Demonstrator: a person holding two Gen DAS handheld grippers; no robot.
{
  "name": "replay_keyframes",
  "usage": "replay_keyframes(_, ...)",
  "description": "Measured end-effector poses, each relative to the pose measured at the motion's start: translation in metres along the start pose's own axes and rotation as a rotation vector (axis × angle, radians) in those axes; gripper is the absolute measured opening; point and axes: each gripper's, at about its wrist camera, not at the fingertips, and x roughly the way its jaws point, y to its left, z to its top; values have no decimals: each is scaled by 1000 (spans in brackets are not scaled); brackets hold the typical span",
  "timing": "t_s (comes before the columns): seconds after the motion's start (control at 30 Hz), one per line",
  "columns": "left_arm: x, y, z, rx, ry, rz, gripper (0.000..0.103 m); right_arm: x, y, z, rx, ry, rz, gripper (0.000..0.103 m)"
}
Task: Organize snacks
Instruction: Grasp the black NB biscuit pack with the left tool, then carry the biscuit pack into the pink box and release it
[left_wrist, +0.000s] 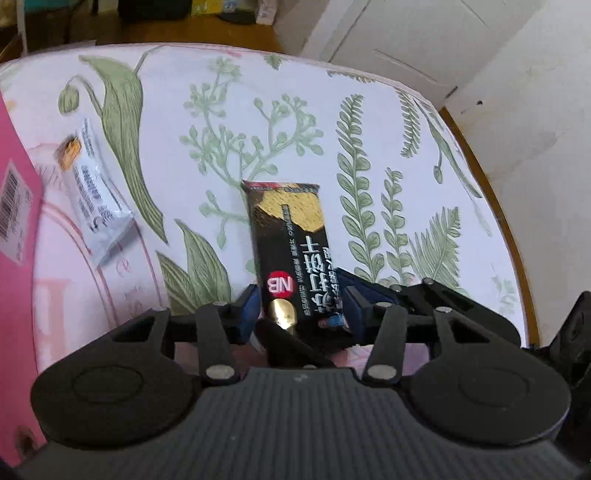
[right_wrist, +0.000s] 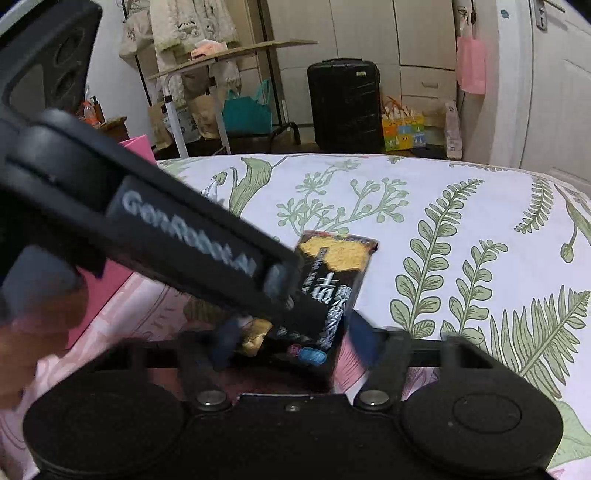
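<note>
The left tool is pinching the near end of a black snack packet, its blue pads pressing in on both long edges. The packet is carrying white characters, a red round logo and a yellow cracker picture at its far end, and it is pointing away from the tool over a tabletop covered in a white cloth with green ferns and leaves. Whether the far end is resting on the cloth or hanging just above it, I cannot tell.

To the left, a white snack sachet with an orange patch at its far end is lying partly on the cloth and partly on a pale pink sheet. Just beside it, at the left edge, a pink box with a barcode label is standing.

The right tool is sitting close behind the same packet, its fingers spread wide with the packet's near end lying between them; neither blue pad is clearly touching the wrapper, though that part is blurred. The left tool's black body is cutting across the right wrist view from the upper left, reaching down to the packet.

Beyond the tabletop, a black suitcase is standing against pale cupboards, and a teal bag is sitting on the floor under a folding table.
</note>
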Motion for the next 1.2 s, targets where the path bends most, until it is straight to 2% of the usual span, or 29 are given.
replay_keyframes(0.23,-18,-4,-10,-42,43,-13,47,-22,15,-7,7,12,7,61)
replay_keyframes(0.5,-71,-20,-34,20,72,-1,47,-71,47,-9,-33,11,37,60)
replay_keyframes(0.9,-151,-40,-61,110,-13,47,47,-126,87,2,-69,-48,71,60)
replay_keyframes(1.07,-188,-28,-69,99,-51,75,47,-135,114,13,-115,-61,114,60)
replay_keyframes(1.2,-222,-10,-73,80,-111,123,47,-134,144,29,-171,-72,164,60)
